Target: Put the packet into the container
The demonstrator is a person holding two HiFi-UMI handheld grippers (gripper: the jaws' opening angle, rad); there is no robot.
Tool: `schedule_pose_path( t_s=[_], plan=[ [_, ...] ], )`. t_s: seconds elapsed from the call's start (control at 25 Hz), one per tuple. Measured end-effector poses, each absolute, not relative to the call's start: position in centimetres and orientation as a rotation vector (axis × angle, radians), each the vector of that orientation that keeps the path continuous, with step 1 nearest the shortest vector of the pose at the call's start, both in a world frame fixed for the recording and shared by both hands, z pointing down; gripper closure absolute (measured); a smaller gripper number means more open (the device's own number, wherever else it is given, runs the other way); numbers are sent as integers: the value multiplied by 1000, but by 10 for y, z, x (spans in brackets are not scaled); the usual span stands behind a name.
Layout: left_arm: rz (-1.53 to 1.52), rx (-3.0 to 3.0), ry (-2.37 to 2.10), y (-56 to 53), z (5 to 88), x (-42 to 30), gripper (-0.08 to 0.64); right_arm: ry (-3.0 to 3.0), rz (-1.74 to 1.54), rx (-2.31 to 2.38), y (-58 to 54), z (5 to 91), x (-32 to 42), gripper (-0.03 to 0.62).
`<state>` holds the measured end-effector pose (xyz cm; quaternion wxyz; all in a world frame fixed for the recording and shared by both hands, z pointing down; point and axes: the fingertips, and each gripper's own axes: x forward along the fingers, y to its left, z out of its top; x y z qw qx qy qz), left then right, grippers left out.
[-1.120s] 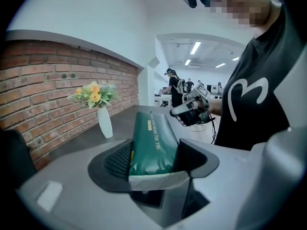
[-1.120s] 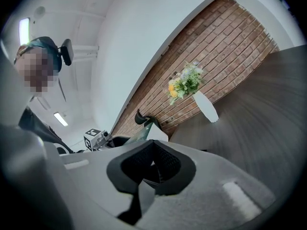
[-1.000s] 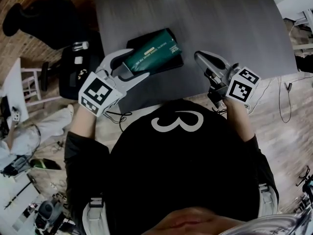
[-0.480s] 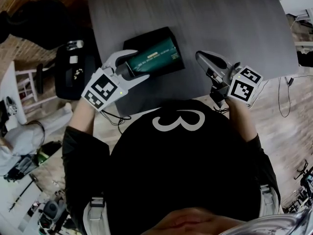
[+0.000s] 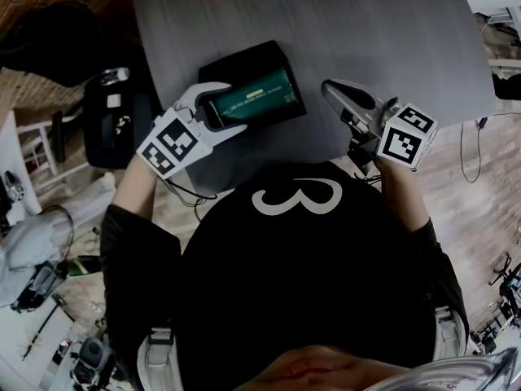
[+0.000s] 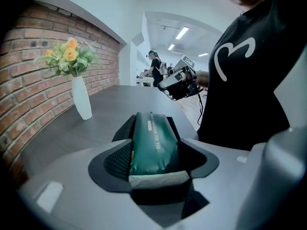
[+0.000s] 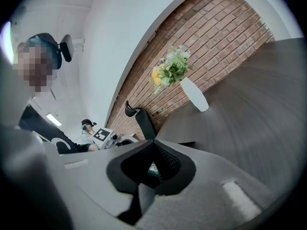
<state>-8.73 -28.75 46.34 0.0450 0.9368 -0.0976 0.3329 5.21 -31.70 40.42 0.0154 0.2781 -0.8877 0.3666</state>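
A dark green packet [image 5: 259, 100] lies lengthwise over the black container [image 5: 244, 58] on the grey table [image 5: 366, 31]. My left gripper [image 5: 234, 108] is shut on the packet's near end, a jaw on each side. In the left gripper view the packet [image 6: 154, 145] runs away from me between the pads, with the container's black rim [image 6: 123, 129] showing beside it. My right gripper [image 5: 332, 88] hovers over the table to the right of the container, shut and empty. I cannot tell whether the packet rests on the container's floor.
A white vase with yellow flowers [image 6: 80, 97] stands at the table's far side by a brick wall. A black chair [image 5: 110, 125] and cables sit on the floor at the left. The table's near edge runs just under both grippers.
My left gripper has come down with the packet, which now sits lower and flatter over the black container. The right gripper has barely shifted.
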Motion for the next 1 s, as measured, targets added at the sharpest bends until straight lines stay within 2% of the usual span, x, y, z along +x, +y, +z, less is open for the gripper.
schedule_pose_path(
  t_s=[0.4,1.0],
  plan=[
    [1092,2816,-296,-277,488,-70,216,-2751,1145,891,-300,410,62,591],
    [984,2819,-427,-292,477,-67,179,-2756,1128,860,-294,406,58,591]
  ],
)
